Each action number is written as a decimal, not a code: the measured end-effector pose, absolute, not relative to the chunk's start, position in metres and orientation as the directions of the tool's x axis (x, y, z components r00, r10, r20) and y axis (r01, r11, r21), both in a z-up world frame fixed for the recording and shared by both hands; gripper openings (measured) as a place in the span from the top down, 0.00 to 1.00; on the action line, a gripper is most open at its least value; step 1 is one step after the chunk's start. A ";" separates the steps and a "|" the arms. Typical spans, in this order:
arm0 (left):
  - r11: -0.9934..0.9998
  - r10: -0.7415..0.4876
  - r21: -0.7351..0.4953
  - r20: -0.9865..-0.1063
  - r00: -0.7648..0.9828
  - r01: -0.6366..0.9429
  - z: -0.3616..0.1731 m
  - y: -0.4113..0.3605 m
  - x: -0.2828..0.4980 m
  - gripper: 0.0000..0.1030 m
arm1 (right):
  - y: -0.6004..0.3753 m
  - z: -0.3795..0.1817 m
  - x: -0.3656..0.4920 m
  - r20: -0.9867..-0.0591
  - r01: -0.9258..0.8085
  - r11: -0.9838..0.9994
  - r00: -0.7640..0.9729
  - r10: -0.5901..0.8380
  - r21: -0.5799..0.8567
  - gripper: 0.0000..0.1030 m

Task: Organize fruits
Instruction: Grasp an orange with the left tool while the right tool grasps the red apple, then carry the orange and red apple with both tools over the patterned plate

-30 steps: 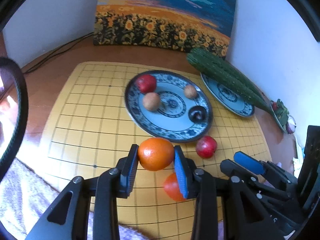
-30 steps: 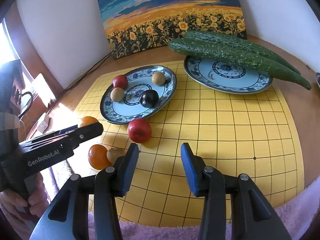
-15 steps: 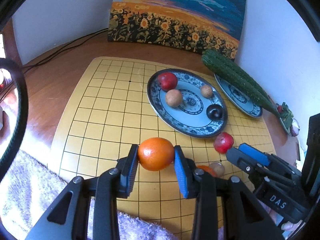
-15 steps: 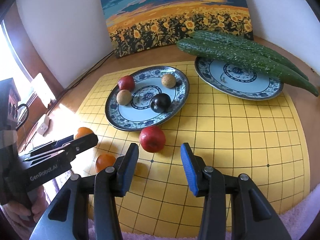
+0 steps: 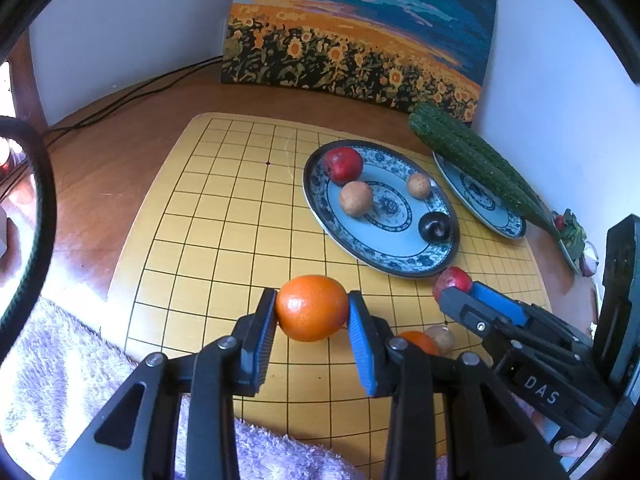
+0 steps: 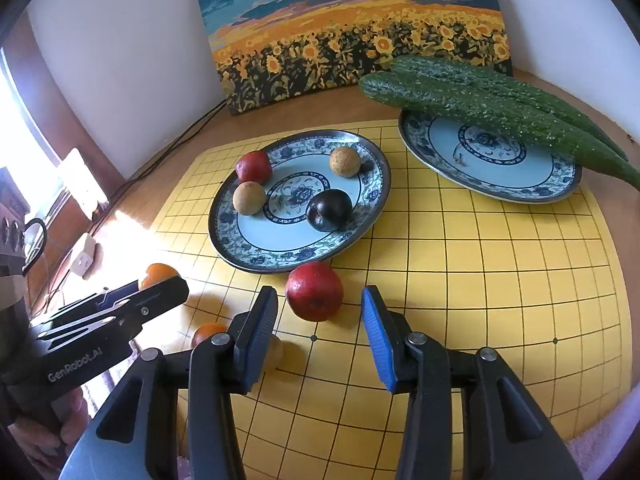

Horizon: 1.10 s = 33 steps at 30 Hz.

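My left gripper [image 5: 312, 314] is shut on an orange [image 5: 311, 307], held a little above the yellow grid board [image 5: 224, 240]. In the right wrist view my right gripper [image 6: 319, 300] is open, and a red apple [image 6: 314, 291] lies on the board between its fingertips, untouched by the pads. The near blue patterned plate [image 6: 288, 236] holds a red fruit [image 6: 253, 166], two brown fruits and a dark plum [image 6: 329, 209]. Another orange [image 6: 208, 332] and a small brown fruit [image 6: 277, 350] lie on the board, left of my right gripper.
A second patterned plate [image 6: 488, 172] at the back right carries two cucumbers [image 6: 480, 108]. A sunflower painting [image 6: 360, 32] leans on the wall behind. Cables [image 5: 132, 96] run along the back left. A fluffy purple cloth [image 5: 60, 368] covers the front edge.
The red apple now sits closer in, between my right gripper's fingertips. The left gripper still holds the orange, and its view has swung so the plate lies further right.
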<state>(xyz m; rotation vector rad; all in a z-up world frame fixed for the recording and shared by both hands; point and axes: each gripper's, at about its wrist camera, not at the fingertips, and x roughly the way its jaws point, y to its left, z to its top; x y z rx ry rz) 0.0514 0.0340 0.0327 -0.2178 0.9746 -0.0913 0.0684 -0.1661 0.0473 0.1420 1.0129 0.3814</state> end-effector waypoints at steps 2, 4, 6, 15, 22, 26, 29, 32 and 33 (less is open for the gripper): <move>0.974 -0.174 -0.225 -0.810 0.559 -0.022 0.033 0.034 0.052 0.65 | -0.165 0.047 0.070 -0.800 -0.246 0.925 0.469 0.375 0.289 0.56; 0.974 -0.175 -0.224 -0.810 0.559 -0.020 0.033 0.035 0.052 0.65 | -0.165 0.046 0.070 -0.799 -0.247 0.924 0.467 0.378 0.293 0.56; 0.974 -0.175 -0.224 -0.811 0.559 -0.021 0.032 0.035 0.052 0.65 | -0.164 0.045 0.071 -0.800 -0.248 0.923 0.466 0.379 0.293 0.56; 0.974 -0.176 -0.225 -0.812 0.557 -0.021 0.032 0.034 0.051 0.65 | -0.162 0.043 0.072 -0.789 -0.261 0.918 0.473 0.392 0.300 0.64; 0.975 -0.174 -0.223 -0.809 0.562 -0.018 0.035 0.032 0.047 0.65 | -0.167 0.043 0.069 -0.783 -0.256 0.916 0.478 0.399 0.310 0.69; 0.975 -0.176 -0.223 -0.806 0.565 -0.015 0.038 0.030 0.045 0.65 | -0.170 0.048 0.065 -0.774 -0.257 0.913 0.487 0.405 0.316 0.69; 0.975 -0.177 -0.222 -0.802 0.571 -0.009 0.040 0.027 0.043 0.65 | -0.173 0.051 0.061 -0.769 -0.256 0.912 0.493 0.407 0.319 0.69; 0.975 -0.178 -0.221 -0.799 0.574 -0.005 0.043 0.024 0.041 0.65 | -0.175 0.052 0.058 -0.766 -0.257 0.911 0.495 0.410 0.322 0.69; 0.975 -0.180 -0.222 -0.798 0.575 -0.003 0.044 0.023 0.040 0.65 | -0.176 0.053 0.056 -0.765 -0.258 0.910 0.495 0.412 0.324 0.69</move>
